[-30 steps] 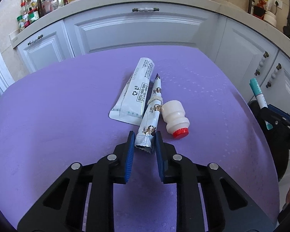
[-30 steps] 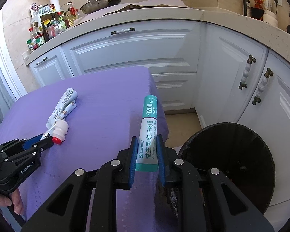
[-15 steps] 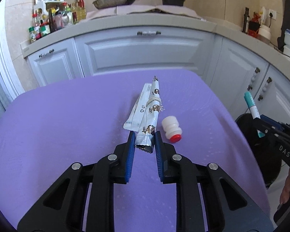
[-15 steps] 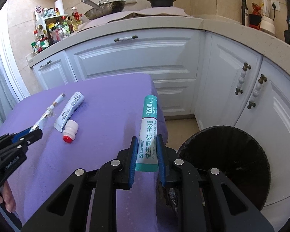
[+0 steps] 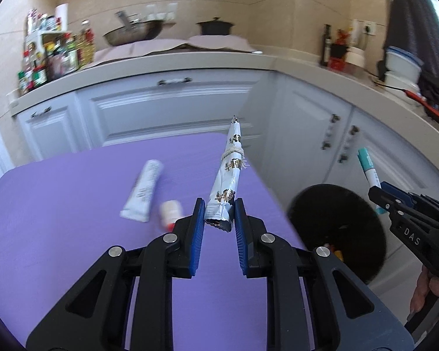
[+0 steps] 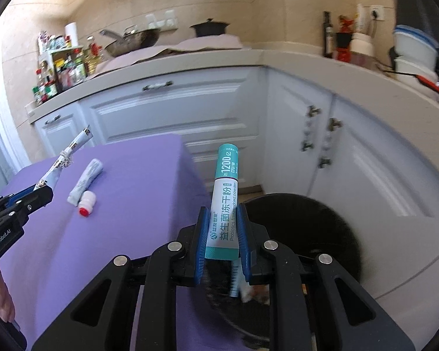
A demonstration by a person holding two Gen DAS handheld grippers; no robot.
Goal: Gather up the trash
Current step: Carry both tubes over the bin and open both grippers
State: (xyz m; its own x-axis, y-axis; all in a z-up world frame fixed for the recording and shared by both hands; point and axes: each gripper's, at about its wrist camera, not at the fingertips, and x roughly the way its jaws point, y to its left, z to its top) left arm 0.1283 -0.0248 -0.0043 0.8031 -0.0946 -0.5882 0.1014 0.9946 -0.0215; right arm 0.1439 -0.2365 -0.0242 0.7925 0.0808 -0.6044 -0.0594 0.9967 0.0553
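Note:
My left gripper (image 5: pixel 219 215) is shut on a rolled silver wrapper tied with string (image 5: pixel 228 172), held up above the purple table (image 5: pixel 73 234). In the right wrist view that wrapper (image 6: pixel 64 158) sticks up from the left gripper (image 6: pixel 45 190). My right gripper (image 6: pixel 223 234) is shut on a white and teal probiotics box (image 6: pixel 225 193), hanging over the near rim of the black trash bin (image 6: pixel 322 234). The bin (image 5: pixel 336 228) stands on the floor by the table's right edge. A white tube (image 5: pixel 143 190) and a small white bottle with a red cap (image 5: pixel 169 212) lie on the table.
White kitchen cabinets (image 6: pixel 190 111) and a counter with a wok (image 5: pixel 134 33), a pot and a spice rack (image 5: pixel 52 55) stand behind the table. Some trash lies inside the bin (image 6: pixel 254 292). A person's fingers (image 5: pixel 424 289) hold the right gripper's handle.
The left gripper has lifted the rolled wrapper off the table and swung right toward the bin. The right gripper carried the box up and right, over the bin's rim.

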